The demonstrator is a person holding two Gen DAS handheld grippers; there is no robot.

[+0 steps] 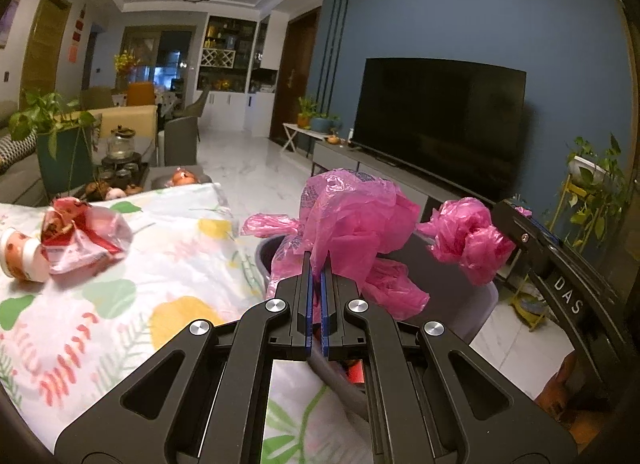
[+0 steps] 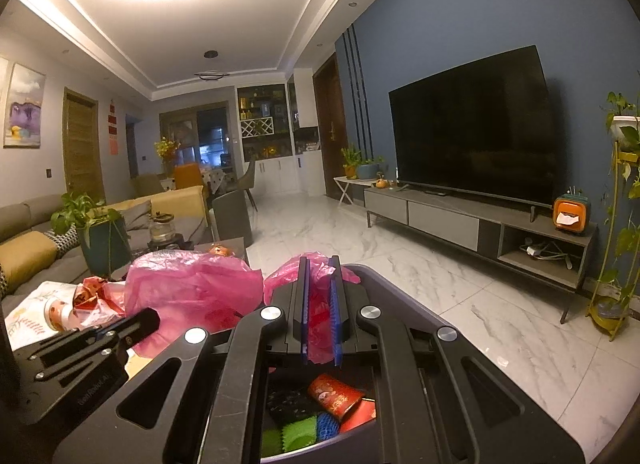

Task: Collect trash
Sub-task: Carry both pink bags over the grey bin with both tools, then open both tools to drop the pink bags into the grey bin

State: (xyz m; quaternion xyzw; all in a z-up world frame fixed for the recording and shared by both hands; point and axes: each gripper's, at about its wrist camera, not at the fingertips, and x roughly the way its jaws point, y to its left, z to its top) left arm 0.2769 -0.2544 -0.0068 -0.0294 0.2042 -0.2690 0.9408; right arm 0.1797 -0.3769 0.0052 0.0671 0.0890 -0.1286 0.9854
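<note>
2 grippers, left (image 1: pixel 318 260) and right (image 2: pixel 320 264), each clench 1 pink bag (image 1: pixel 352 215) over 1 bin (image 2: pixel 400 288).

Both fisheye views look forward along their own fingers, low and close over the pink bin liner (image 1: pixel 352 215), facing down the living room. Both share the television (image 2: pixel 472 127), the liner (image 2: pixel 192 284) and the desk (image 1: pixel 120 304).
</note>
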